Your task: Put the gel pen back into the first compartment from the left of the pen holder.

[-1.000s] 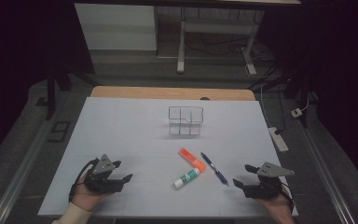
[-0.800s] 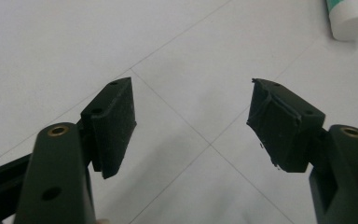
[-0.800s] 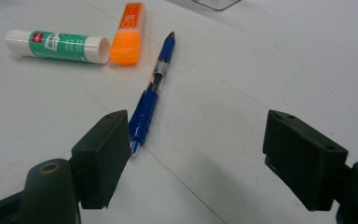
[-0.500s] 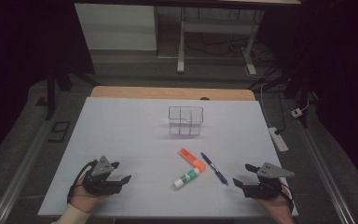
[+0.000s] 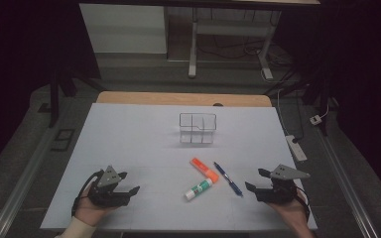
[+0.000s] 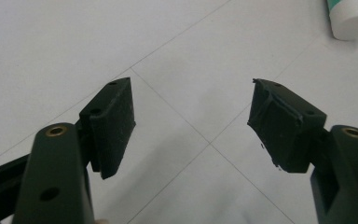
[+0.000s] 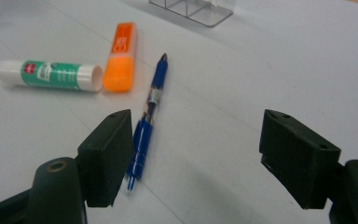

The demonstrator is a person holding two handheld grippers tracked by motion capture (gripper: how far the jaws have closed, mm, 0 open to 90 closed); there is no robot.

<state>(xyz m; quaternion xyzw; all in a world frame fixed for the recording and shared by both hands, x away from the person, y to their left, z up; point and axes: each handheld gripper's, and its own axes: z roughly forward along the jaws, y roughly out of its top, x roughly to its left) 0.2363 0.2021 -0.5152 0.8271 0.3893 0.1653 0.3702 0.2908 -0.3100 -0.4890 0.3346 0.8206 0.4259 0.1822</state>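
Resting wide open at lower right, our right gripper [image 5: 264,182] sits nearest the blue pen [image 5: 228,179], which runs diagonally toward upper left; our left gripper [image 5: 127,184] gapes empty too.

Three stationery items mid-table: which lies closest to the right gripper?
The blue pen, lying just left of the open right gripper; the orange highlighter and green-labelled glue stick lie farther left.

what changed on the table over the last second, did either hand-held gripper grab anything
Nothing visibly changed. The left hand-held gripper and the right hand-held gripper rest open and empty near the table's front edge, as before. The orange highlighter, the green-and-white glue stick, the blue pen and the clear plastic divided organiser lie where they were.
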